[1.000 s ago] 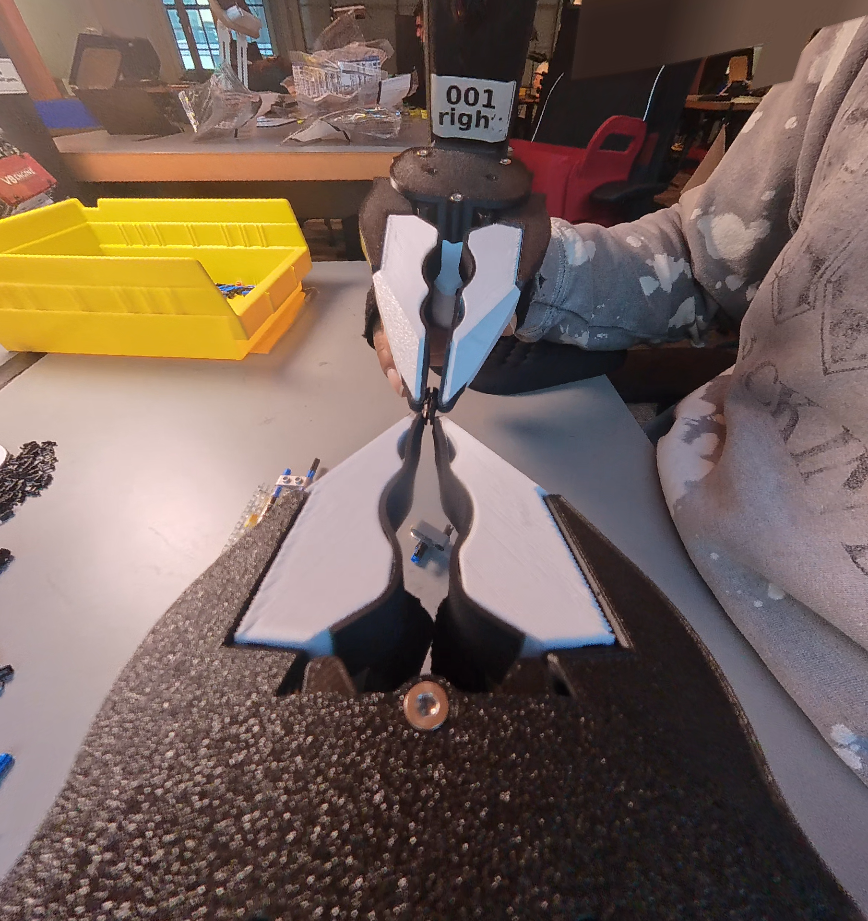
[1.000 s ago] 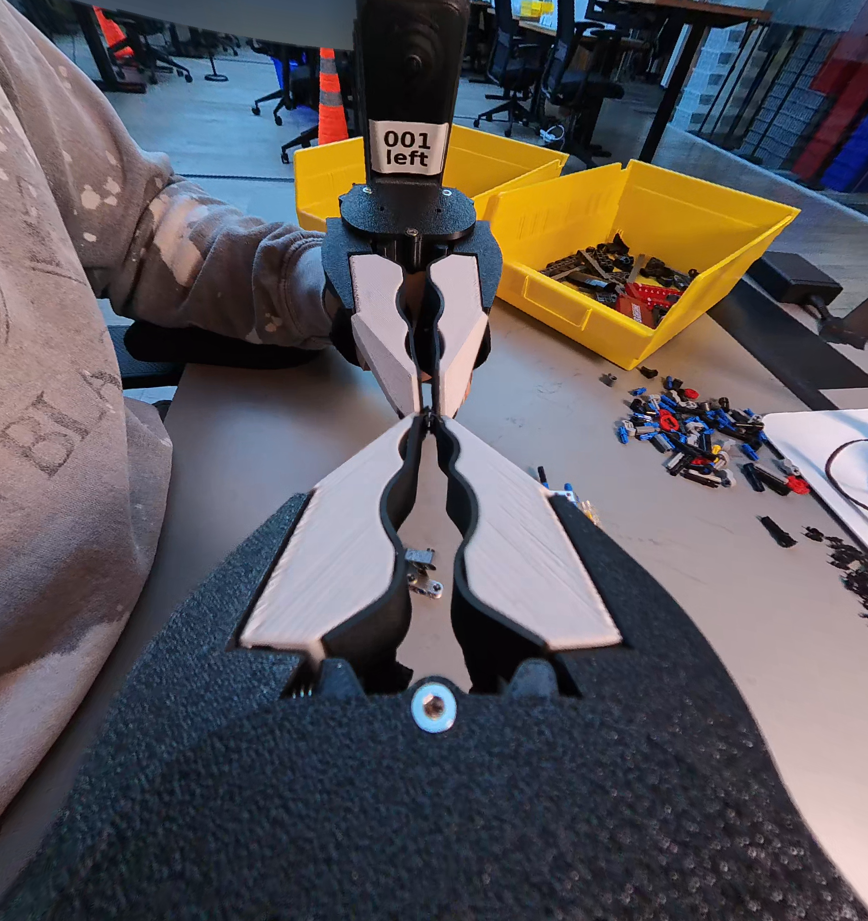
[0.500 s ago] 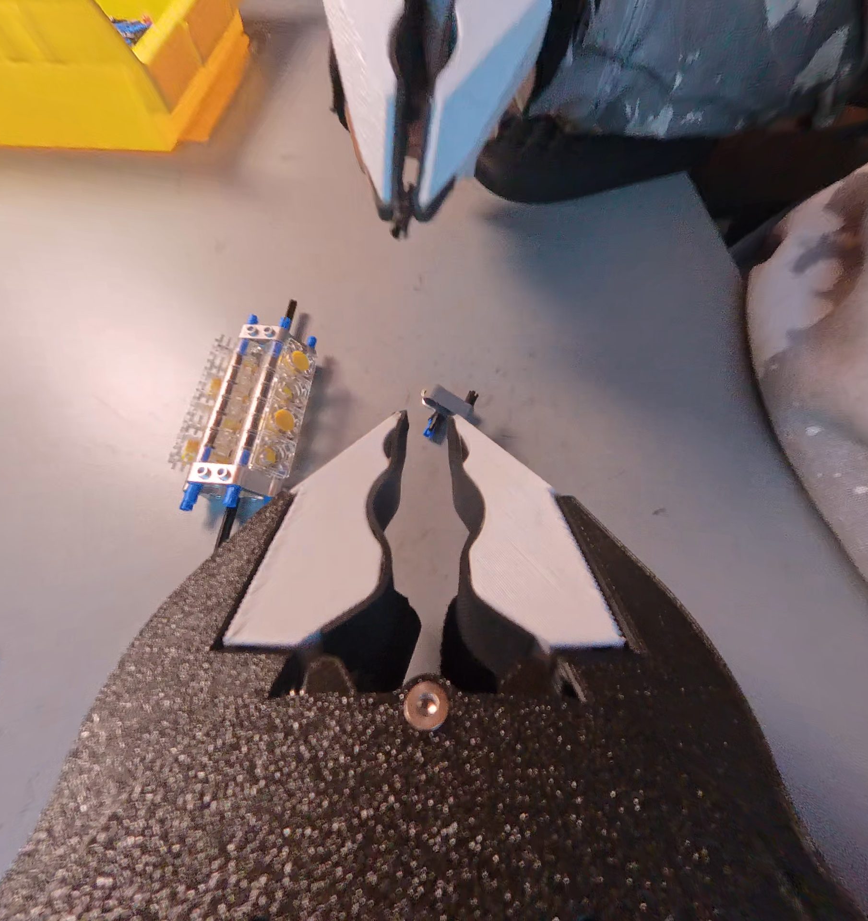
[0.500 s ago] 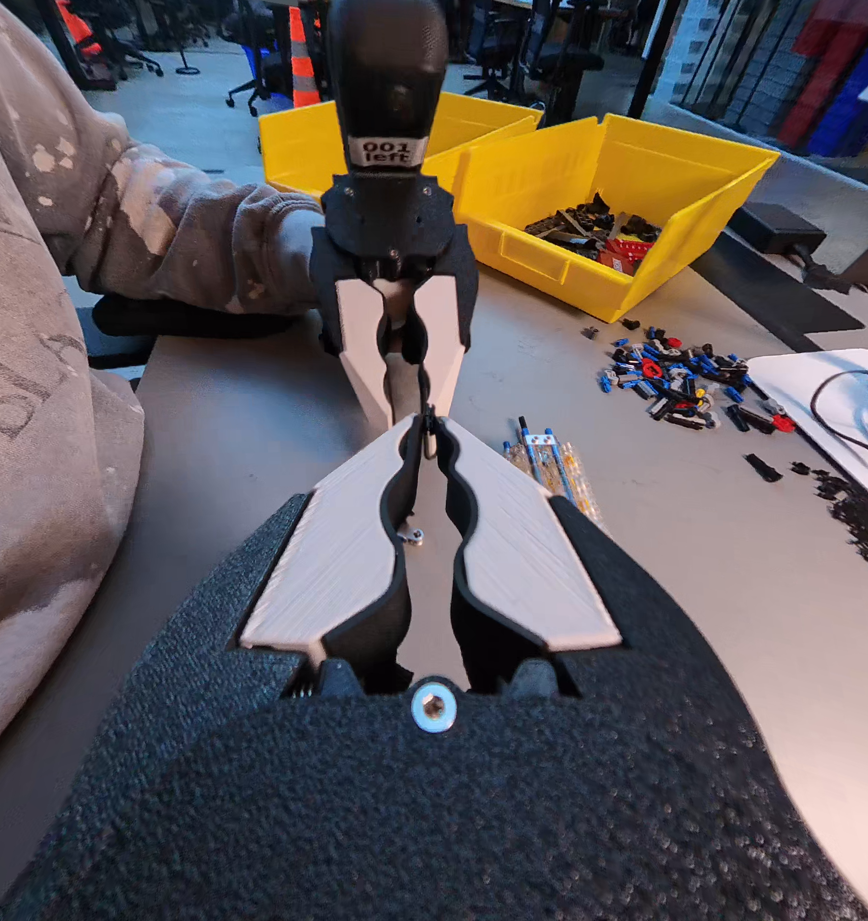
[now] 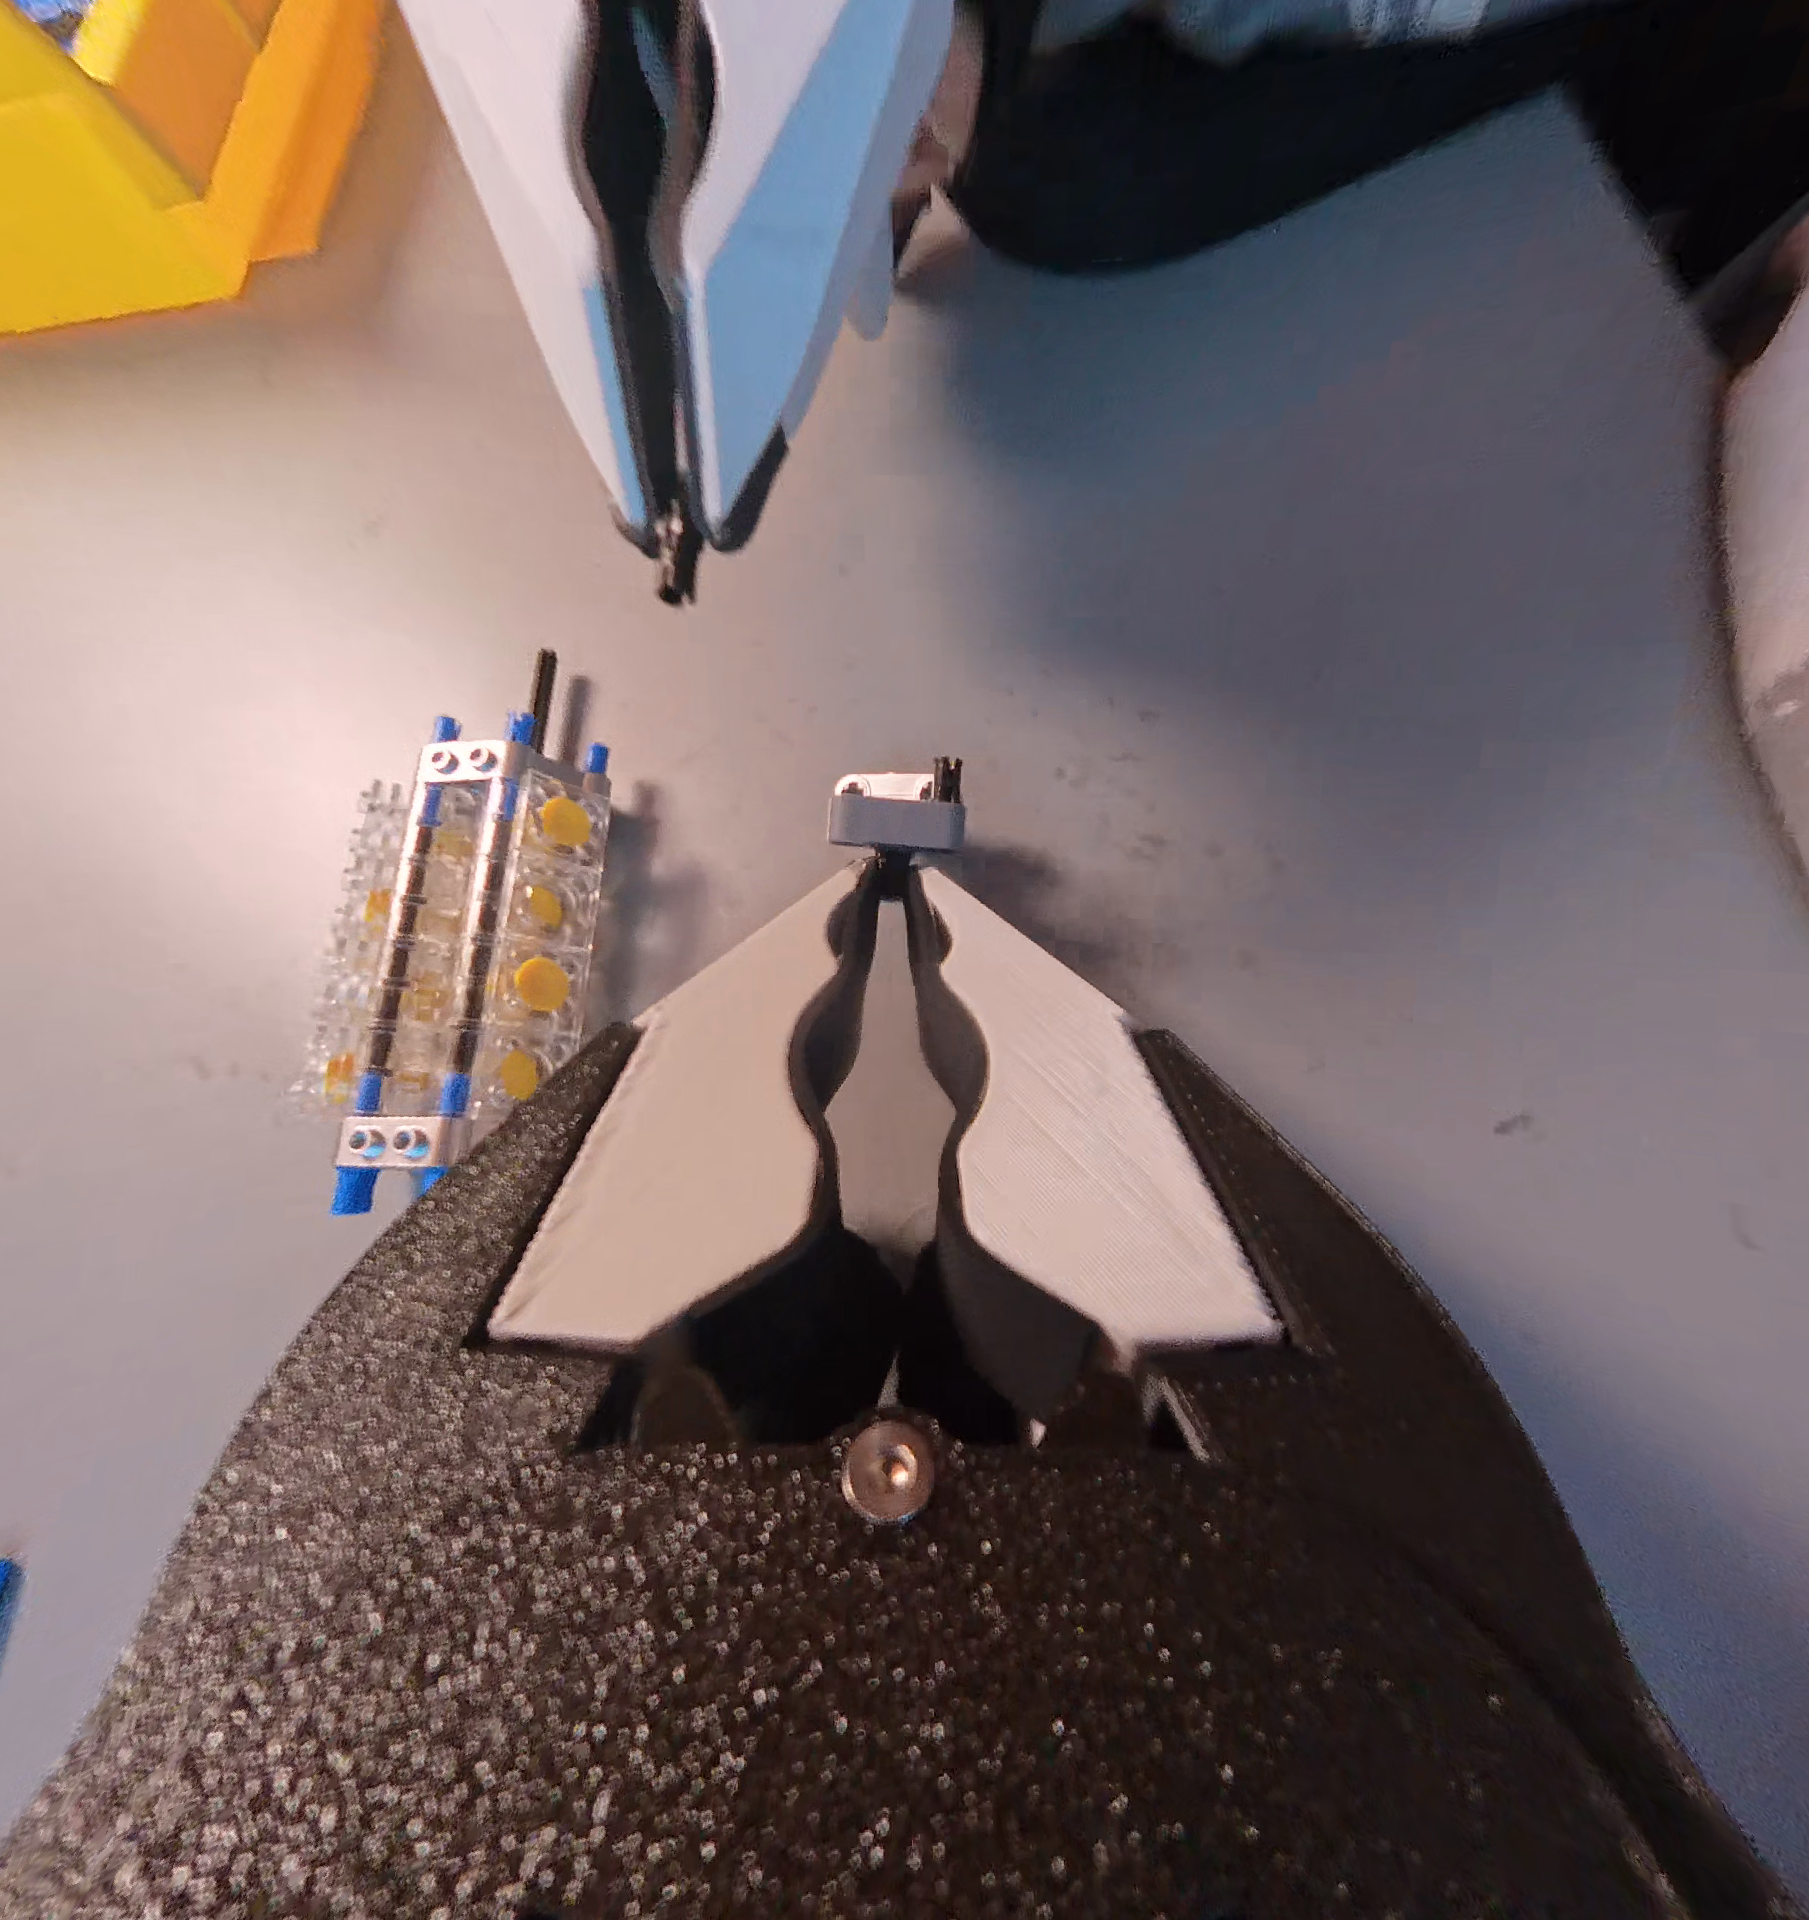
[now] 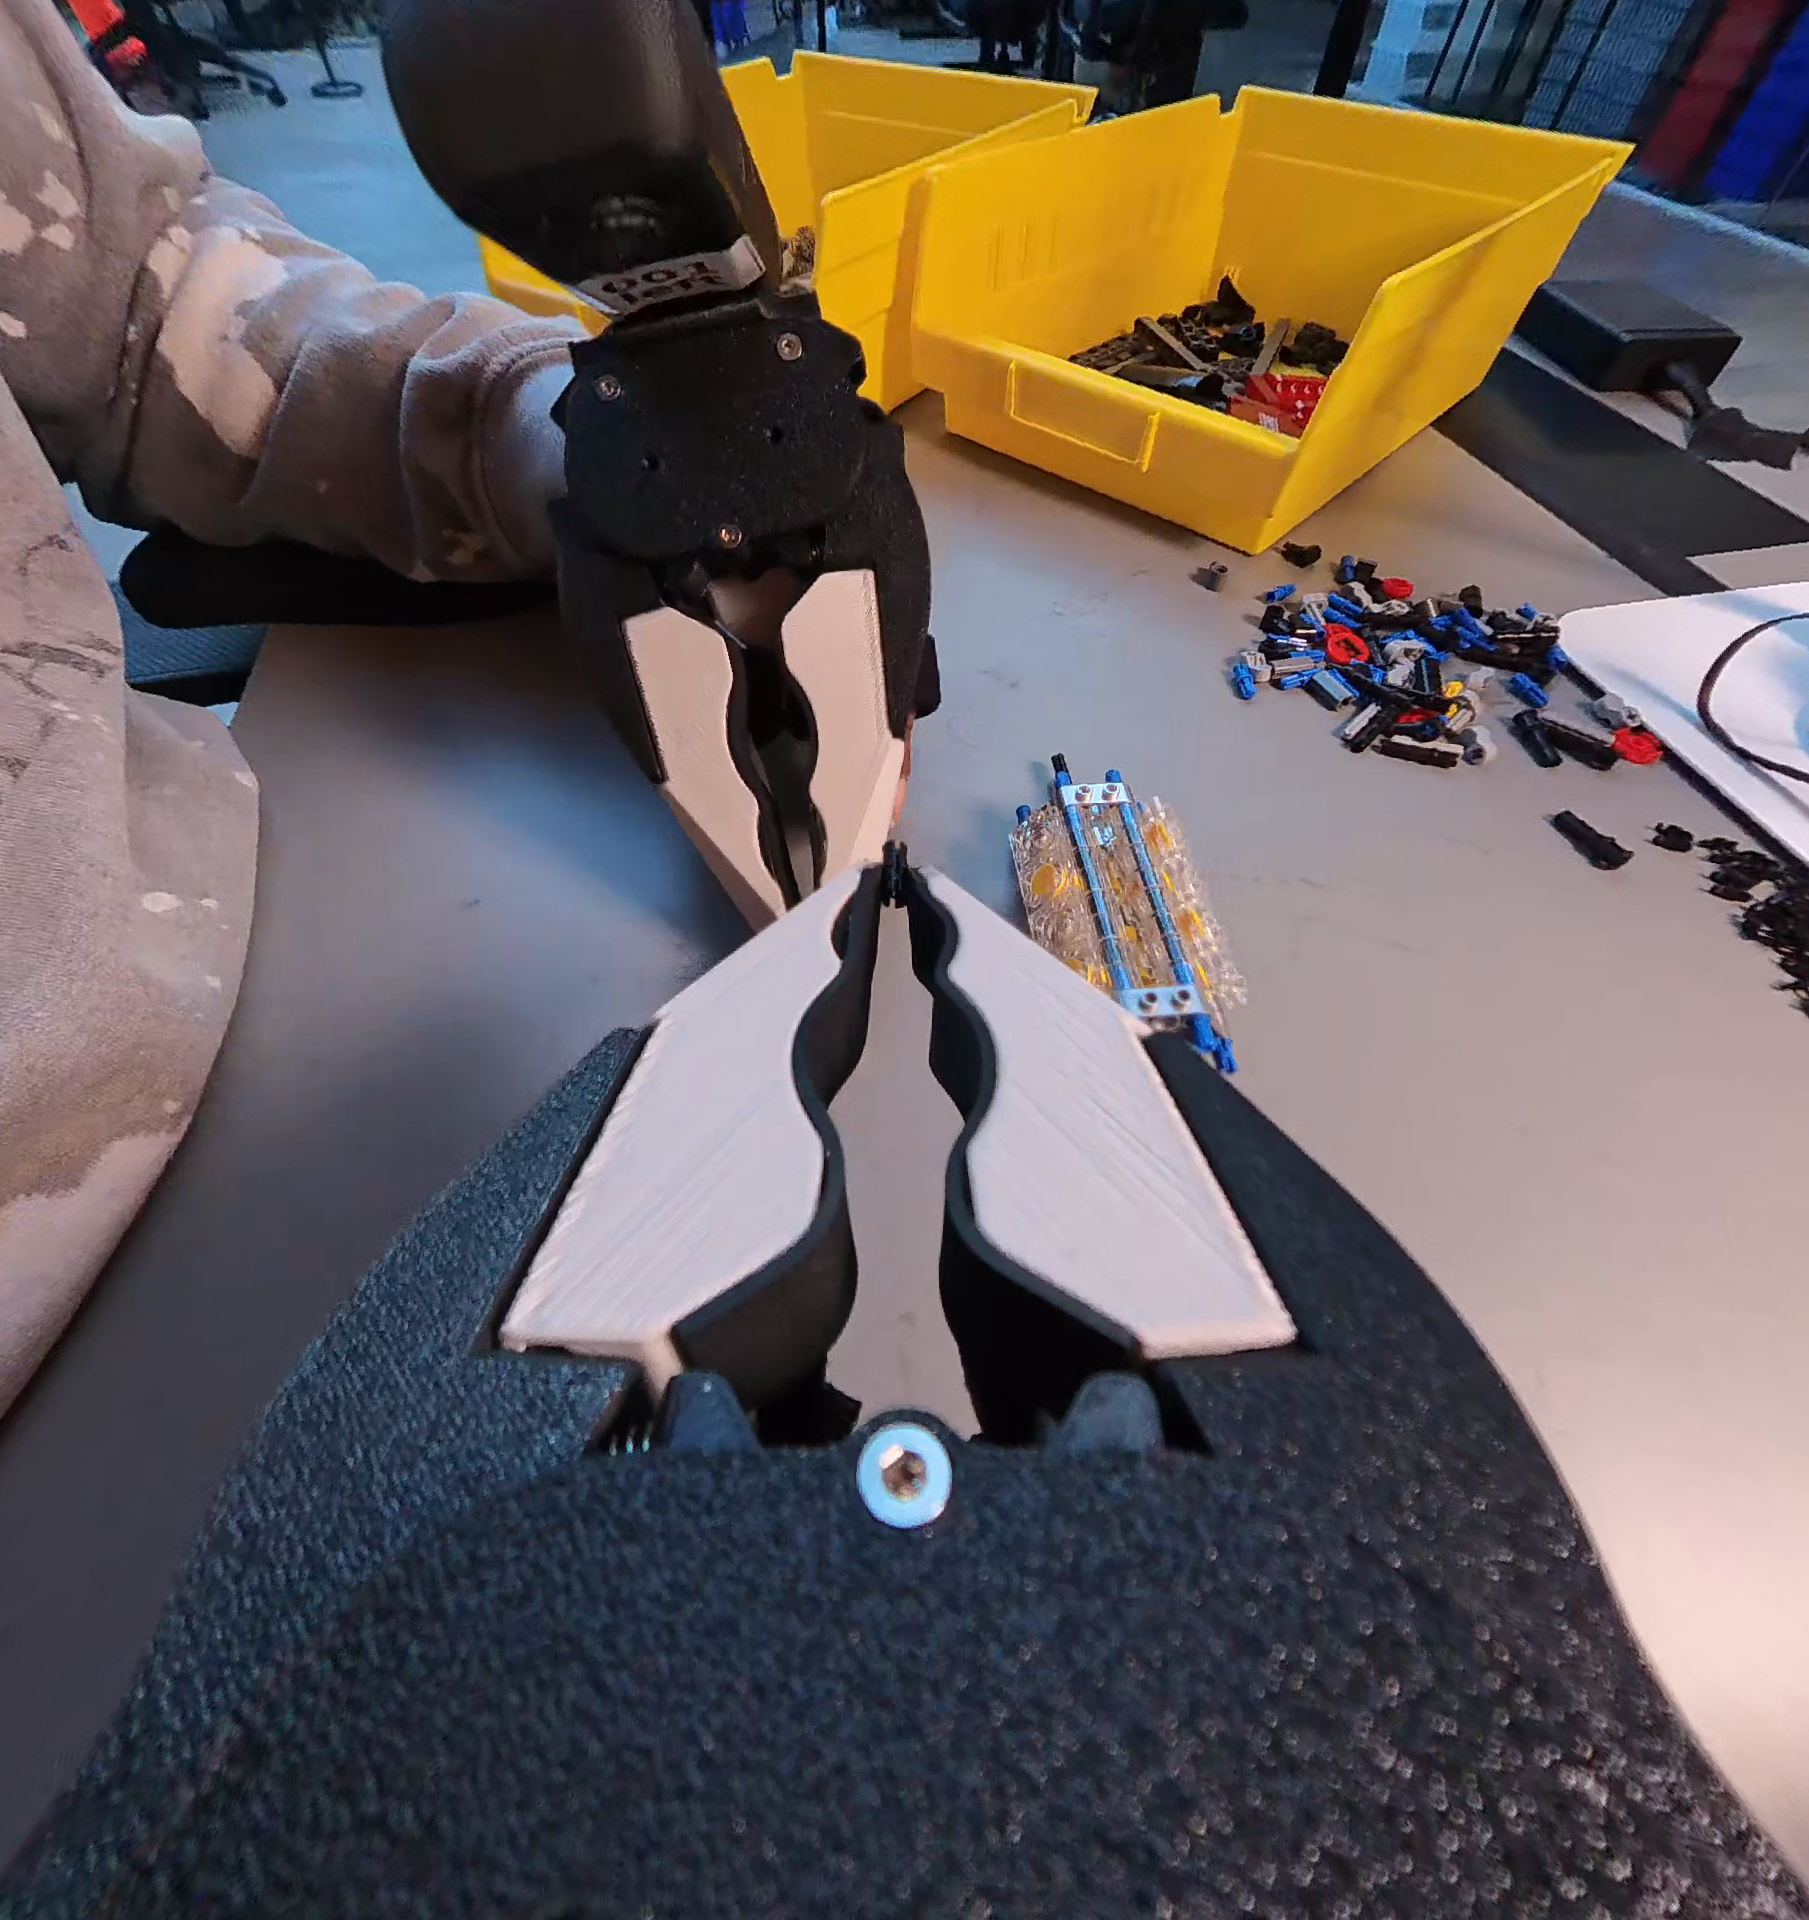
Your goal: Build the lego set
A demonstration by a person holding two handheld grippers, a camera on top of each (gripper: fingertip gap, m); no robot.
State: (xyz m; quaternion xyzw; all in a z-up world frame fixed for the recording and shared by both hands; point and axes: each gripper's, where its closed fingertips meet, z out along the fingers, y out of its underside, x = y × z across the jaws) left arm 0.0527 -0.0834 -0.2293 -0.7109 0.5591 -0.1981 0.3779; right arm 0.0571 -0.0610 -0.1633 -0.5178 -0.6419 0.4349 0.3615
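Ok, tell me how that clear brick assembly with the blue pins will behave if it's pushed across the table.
The clear brick assembly lies flat and long on the table, so it would probably slide or pivot, not roll. Rods running end to end suggest it is stiff. The black axle sticking out one end may shift if nudged.

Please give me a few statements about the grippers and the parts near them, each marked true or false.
1. The left hand-held gripper pinches a black pin on a small grey piece. True.
2. The right hand-held gripper is wide open. False: it is shut on a small black pin.
3. The clear block lies on the table, touched by neither gripper. True.
4. The yellow bin is empty. False: dark and red parts lie in it.
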